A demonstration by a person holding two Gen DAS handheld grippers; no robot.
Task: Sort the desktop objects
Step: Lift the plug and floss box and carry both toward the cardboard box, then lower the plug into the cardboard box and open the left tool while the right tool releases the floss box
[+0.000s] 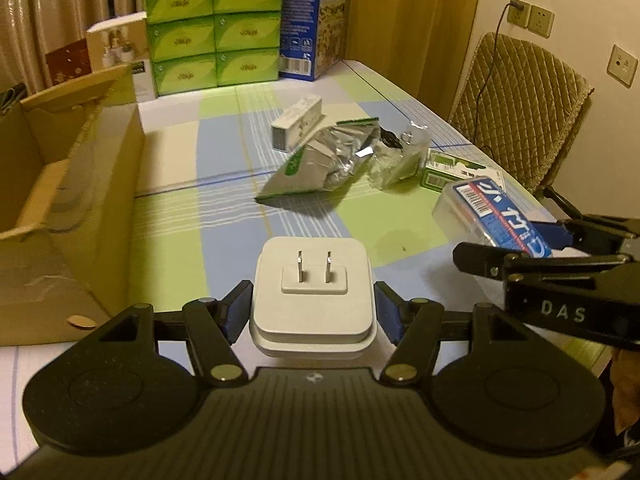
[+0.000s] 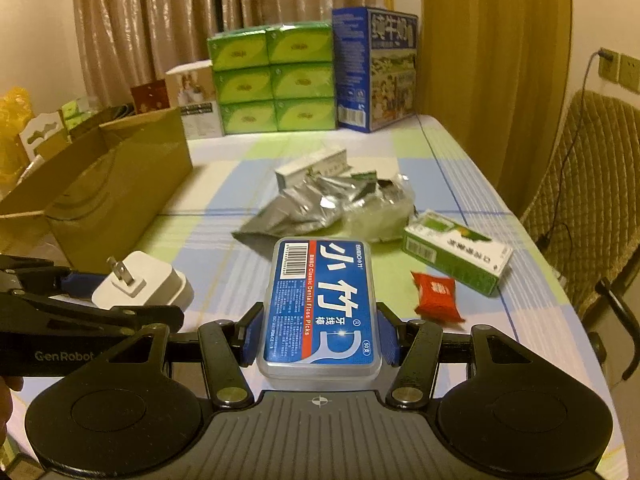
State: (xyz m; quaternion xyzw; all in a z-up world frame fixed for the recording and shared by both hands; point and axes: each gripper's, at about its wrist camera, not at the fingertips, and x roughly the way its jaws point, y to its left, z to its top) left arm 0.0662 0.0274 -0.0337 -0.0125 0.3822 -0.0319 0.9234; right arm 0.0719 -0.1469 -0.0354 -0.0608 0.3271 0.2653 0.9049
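My left gripper point(image 1: 314, 308) is shut on a white plug adapter point(image 1: 314, 292), its two prongs facing up; the same adapter point(image 2: 140, 280) shows at the left of the right wrist view. My right gripper point(image 2: 320, 336) is shut on a clear floss-pick box with a blue label point(image 2: 322, 304), which also appears as the floss box point(image 1: 488, 212) at the right of the left wrist view. Both are held low over the checked tablecloth point(image 1: 224, 208). An open cardboard box point(image 1: 68, 200) stands to the left.
Mid-table lie a silver foil pouch point(image 2: 296, 208), a white carton point(image 2: 312, 168), crumpled clear wrap point(image 2: 380, 208), a green-white box point(image 2: 456, 256) and a red sachet point(image 2: 438, 292). Green tissue packs point(image 2: 272, 80) and a blue carton point(image 2: 372, 68) stand at the back. A padded chair point(image 2: 584, 208) is right.
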